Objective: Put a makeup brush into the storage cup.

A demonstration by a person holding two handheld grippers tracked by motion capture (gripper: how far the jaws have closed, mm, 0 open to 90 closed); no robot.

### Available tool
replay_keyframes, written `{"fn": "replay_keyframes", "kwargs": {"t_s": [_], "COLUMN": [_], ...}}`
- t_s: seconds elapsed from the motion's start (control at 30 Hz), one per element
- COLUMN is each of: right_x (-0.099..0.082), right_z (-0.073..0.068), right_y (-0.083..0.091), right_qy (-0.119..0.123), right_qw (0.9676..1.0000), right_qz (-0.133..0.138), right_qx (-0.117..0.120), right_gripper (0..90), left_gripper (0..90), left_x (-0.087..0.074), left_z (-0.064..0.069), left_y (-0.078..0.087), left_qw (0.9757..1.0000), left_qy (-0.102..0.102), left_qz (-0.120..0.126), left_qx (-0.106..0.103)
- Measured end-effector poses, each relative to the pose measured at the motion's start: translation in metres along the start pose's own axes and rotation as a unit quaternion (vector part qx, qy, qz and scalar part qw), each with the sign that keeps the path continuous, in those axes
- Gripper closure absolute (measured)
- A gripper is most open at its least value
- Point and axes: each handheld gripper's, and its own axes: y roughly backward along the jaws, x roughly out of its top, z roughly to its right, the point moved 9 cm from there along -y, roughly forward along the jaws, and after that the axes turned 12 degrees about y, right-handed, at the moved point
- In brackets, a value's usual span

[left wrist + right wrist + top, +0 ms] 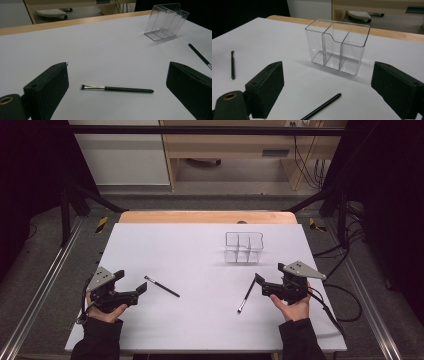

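A: What sits on the white table (190, 245)?
B: A clear divided holder (244, 247) stands far right, empty.
A: The grippers?
B: Left gripper (141, 290) and right gripper (258, 281), near edge, both spread wide, gripping nothing.
A: The brushes?
B: Left brush (161, 286) lies just right of the left gripper; right brush (246, 296) lies beside the right gripper.

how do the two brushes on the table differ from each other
The left brush lies before the left gripper, bristles pointing away from the organizer. The right brush lies before the right gripper, steeper across the table, bristles toward the person. Both are slim, black-handled, flat on the table, ungripped.
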Motion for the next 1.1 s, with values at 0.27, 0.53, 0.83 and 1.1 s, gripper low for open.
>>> {"fn": "replay_keyframes", "kwargs": {"t_s": [0.27, 0.53, 0.83, 1.1], "right_x": [-0.014, -0.032, -0.055, -0.073], "right_z": [-0.011, -0.022, -0.032, -0.036], "right_y": [-0.015, -0.030, -0.047, -0.058], "right_qy": [0.004, 0.011, 0.023, 0.034], "right_qw": [0.9993, 0.9964, 0.9906, 0.9840], "right_qz": [-0.038, -0.084, -0.135, -0.175], "right_qx": [0.001, 0.003, -0.001, -0.005], "right_gripper": [11.9, 14.7, 19.1, 23.8], "left_gripper": [3.5, 4.0, 4.1, 4.6], "left_x": [-0.001, -0.002, -0.004, -0.006], "left_z": [0.001, 0.001, 0.003, 0.006], "left_y": [0.000, -0.001, -0.003, -0.006], "left_qw": [1.0000, 1.0000, 0.9999, 0.9998], "left_qy": [-0.002, -0.003, -0.008, -0.008], "left_qz": [-0.002, -0.006, -0.011, -0.017], "left_qx": [0.000, 0.000, 0.003, -0.002]}}
